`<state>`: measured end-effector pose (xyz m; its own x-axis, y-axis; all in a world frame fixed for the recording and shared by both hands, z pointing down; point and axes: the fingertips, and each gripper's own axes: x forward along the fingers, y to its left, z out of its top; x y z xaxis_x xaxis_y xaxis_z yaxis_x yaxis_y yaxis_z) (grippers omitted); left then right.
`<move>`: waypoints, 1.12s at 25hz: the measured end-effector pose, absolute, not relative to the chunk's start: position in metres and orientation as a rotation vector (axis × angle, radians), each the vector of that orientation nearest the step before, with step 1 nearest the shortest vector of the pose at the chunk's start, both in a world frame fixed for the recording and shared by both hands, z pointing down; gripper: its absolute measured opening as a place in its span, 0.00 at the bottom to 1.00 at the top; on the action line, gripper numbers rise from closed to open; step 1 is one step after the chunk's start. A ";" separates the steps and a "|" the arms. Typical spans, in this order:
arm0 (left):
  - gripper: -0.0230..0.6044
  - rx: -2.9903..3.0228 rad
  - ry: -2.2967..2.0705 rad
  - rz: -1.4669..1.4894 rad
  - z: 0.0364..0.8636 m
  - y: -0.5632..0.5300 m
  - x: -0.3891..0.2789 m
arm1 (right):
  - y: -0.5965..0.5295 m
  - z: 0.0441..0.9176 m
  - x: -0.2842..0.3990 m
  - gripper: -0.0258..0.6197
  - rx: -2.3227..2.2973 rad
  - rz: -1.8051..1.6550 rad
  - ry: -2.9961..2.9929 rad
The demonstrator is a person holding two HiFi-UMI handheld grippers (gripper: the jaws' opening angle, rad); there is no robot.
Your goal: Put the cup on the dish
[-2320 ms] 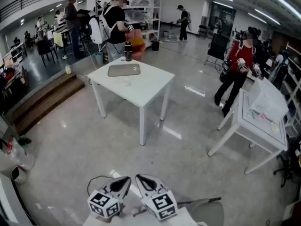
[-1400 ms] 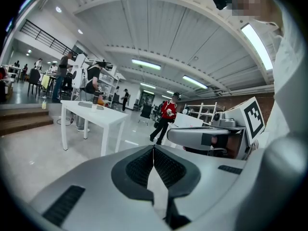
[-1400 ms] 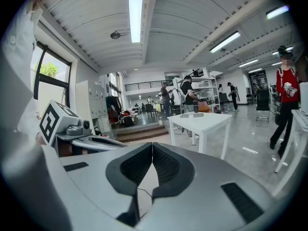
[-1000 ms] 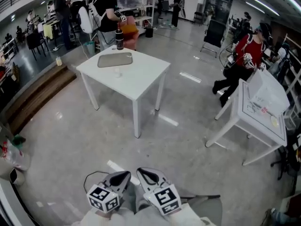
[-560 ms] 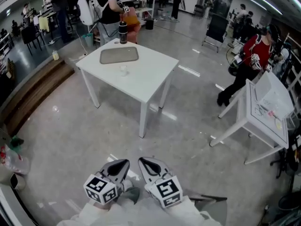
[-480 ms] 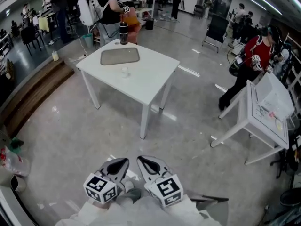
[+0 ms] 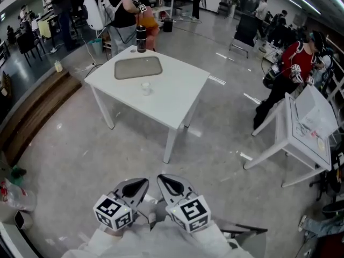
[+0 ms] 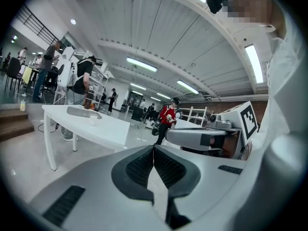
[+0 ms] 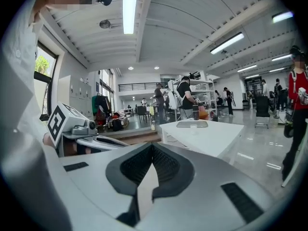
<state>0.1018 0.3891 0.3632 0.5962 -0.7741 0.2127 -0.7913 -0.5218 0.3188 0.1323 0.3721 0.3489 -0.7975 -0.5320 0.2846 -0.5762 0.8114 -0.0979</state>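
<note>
Head view first: where is the cup (image 7: 145,87)?

Far off on the white counter (image 7: 180,98). It is a small pale tumbler, upright, just on the near side of the grey dish (image 7: 138,67) and apart from it. A dark bottle (image 7: 141,38) stands at the counter's far edge. The left claw (image 7: 138,185) and right claw (image 7: 165,180) sit side by side at the near edge, over the floor (image 7: 64,144).

Any writing?

Only black-and-white square patterns on the marker cubes (image 7: 114,213). Nothing reads as words.

Left gripper view?

Its jaws meet in a closed seam with nothing between them. The cup and dish show small at the far left, seen from the side. The right claw's body crosses at the right at eye level, where the head view looks down on it.

Right gripper view?

Jaws pressed together too, and empty. From low down, the cup stands in front of the dish, with the bottle behind them.
</note>
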 end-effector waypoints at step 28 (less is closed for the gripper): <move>0.05 2.426 -1.397 0.008 0.353 0.056 0.032 | 0.044 0.338 0.048 0.06 0.677 0.145 -2.848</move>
<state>0.0315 0.0556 0.3525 0.5162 -0.8389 0.1725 -0.8409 -0.4583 0.2878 0.0480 0.0437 0.3384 -0.8725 -0.4333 0.2257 -0.4540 0.8898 -0.0467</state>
